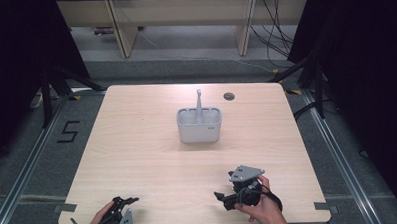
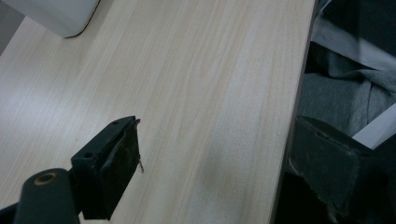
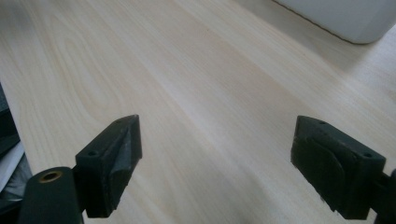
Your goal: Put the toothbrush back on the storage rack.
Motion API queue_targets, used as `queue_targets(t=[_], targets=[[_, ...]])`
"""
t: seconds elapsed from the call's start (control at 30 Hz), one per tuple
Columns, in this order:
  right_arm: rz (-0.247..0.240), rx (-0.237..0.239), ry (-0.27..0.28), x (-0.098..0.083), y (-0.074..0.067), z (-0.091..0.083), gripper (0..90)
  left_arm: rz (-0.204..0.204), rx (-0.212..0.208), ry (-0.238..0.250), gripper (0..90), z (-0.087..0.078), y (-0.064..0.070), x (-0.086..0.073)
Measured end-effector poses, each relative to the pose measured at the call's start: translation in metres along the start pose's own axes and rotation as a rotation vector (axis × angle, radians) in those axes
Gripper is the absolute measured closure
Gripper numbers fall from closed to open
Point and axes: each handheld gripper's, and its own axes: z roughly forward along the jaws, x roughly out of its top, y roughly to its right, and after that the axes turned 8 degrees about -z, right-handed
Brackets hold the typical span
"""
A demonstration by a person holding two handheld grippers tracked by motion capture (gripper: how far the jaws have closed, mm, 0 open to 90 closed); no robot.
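Observation:
A grey compartmented holder (image 1: pixel 199 127) stands at the middle of the wooden table (image 1: pixel 137 144), and a slim grey utensil handle (image 1: pixel 199 98) sticks up out of it. My left gripper (image 1: pixel 125 201) rests at the near left edge, held by a hand, its jaws wide apart over bare wood (image 2: pixel 215 154). Held near the front right, my right gripper (image 1: pixel 224 187) points left, open with nothing between its jaws (image 3: pixel 217 158). A corner of the holder (image 2: pixel 56 16) appears at the top left of the left gripper view. The holder's base (image 3: pixel 345 16) also shows at the top right of the right gripper view.
A round cable hole (image 1: pixel 229 96) sits near the table's far edge. Grey clothing (image 2: pixel 345 93) lies past the table edge in the left gripper view. On the floor to the left, a "5" (image 1: pixel 67 131) is marked. Pale desk legs (image 1: pixel 121 29) stand beyond the table.

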Motion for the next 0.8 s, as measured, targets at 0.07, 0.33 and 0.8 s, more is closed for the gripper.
queue_targets(t=[0.07,0.33,0.8], targets=[[0.003,-0.002,0.001,-0.002,0.000,-0.001,16.7,-0.006,-0.001,0.006,15.7,0.001,0.000,0.000],[0.003,-0.002,-0.010,-0.011,-0.001,-0.004,16.7,-0.006,0.001,0.005,15.7,0.000,0.000,0.000],[-0.014,0.002,-0.019,-0.021,-0.005,-0.010,16.7,-0.003,0.000,0.002,15.7,0.001,0.000,0.000]])
